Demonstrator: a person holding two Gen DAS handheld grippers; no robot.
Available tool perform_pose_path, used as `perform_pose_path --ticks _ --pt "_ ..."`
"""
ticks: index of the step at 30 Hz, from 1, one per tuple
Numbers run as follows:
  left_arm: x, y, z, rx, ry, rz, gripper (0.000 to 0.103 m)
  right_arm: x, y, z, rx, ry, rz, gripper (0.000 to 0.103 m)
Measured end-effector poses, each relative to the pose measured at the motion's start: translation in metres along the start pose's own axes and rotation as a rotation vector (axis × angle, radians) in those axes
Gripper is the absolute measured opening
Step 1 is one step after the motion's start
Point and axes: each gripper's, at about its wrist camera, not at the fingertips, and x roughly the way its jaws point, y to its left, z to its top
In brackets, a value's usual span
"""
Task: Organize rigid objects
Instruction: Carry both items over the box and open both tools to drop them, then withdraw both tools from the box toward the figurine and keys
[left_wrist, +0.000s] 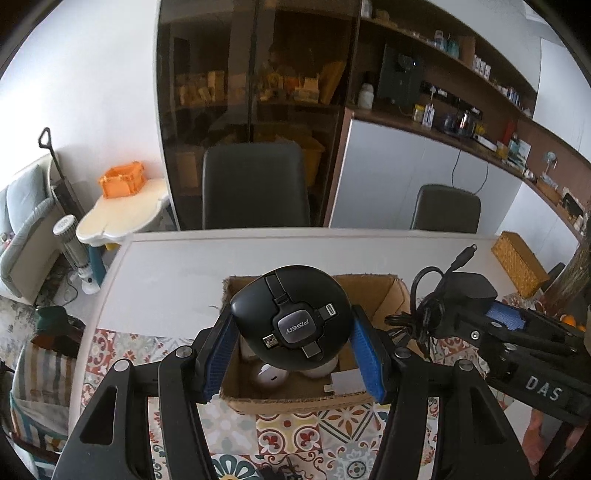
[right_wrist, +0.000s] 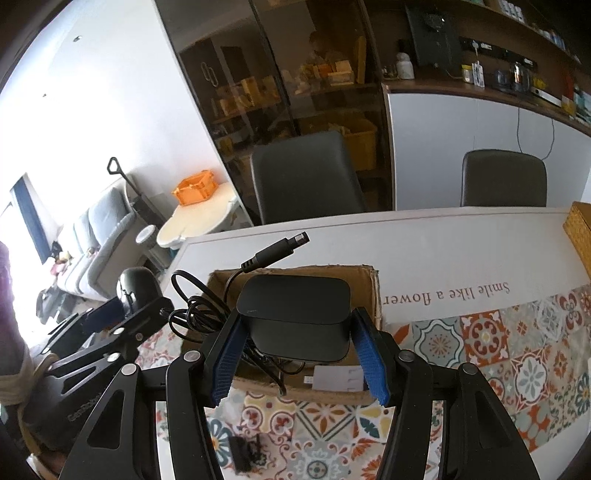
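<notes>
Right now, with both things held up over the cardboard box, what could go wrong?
1. The power adapter in the right hand-held gripper trails a loose cable that could snag on the cardboard box rim.
2. The round black charger in the left hand-held gripper is smooth and curved, so it might slip.
3. It could drop onto the white items already in the box.

Home dining room: sofa (right_wrist: 99, 225), chairs (left_wrist: 255, 184).

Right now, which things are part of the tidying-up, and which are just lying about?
Part of the job: round black Pisen charger in the left tongs; black power adapter with cable in the right tongs; cardboard box.

Just lying about: wicker box, orange crate, chairs.
</notes>
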Motion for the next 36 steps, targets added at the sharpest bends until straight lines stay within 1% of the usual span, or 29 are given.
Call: perform_pose_path --ticks 10,12,13,14,15,16,19,20,21,25,30,34,36 --pt "0.044 -0.003 -0.002 0.005 0.134 -0.008 0.059 0.025 -0.012 0.000 0.018 0.061 -0.019 0.057" --pt "0.046 -0.002 -0.002 -0.003 0.129 -0.001 0.062 0.029 -0.013 0.000 0.019 0.070 -0.023 0.057" --pt "0.046 -0.002 -0.002 -0.003 0.128 0.004 0.064 0.032 -0.013 0.001 0.021 0.076 -0.023 0.057" --pt "0.046 -0.002 -0.002 0.000 0.128 0.010 0.069 0.033 -0.013 0.001 0.021 0.080 -0.022 0.057" --pt "0.044 -0.001 -0.003 0.004 0.125 0.021 0.070 0.034 -0.013 0.001 0.023 0.084 -0.022 0.057" --pt "0.042 0.000 -0.004 0.002 0.120 0.039 0.071 0.035 -0.013 0.001 0.025 0.087 -0.021 0.057" --pt "0.037 0.008 -0.006 -0.009 0.109 0.079 0.078 0.037 -0.011 0.001 0.021 0.092 -0.020 0.057" --pt "0.034 0.011 -0.008 -0.018 0.107 0.102 0.083 0.038 -0.010 0.001 0.019 0.092 -0.019 0.057" --pt "0.031 0.014 -0.009 -0.025 0.105 0.123 0.085 0.038 -0.009 0.001 0.016 0.093 -0.018 0.057" --pt "0.021 0.028 -0.016 -0.055 0.090 0.153 0.086 0.043 0.000 0.004 -0.003 0.101 -0.010 0.057" --pt "0.014 0.044 -0.020 -0.087 0.081 0.172 0.087 0.052 0.014 0.005 -0.037 0.121 -0.008 0.058" --pt "0.011 0.051 -0.022 -0.102 0.079 0.177 0.087 0.066 0.025 0.007 -0.068 0.167 -0.017 0.058" --pt "0.010 0.052 -0.023 -0.106 0.078 0.189 0.087 0.070 0.029 0.007 -0.086 0.185 -0.025 0.064"
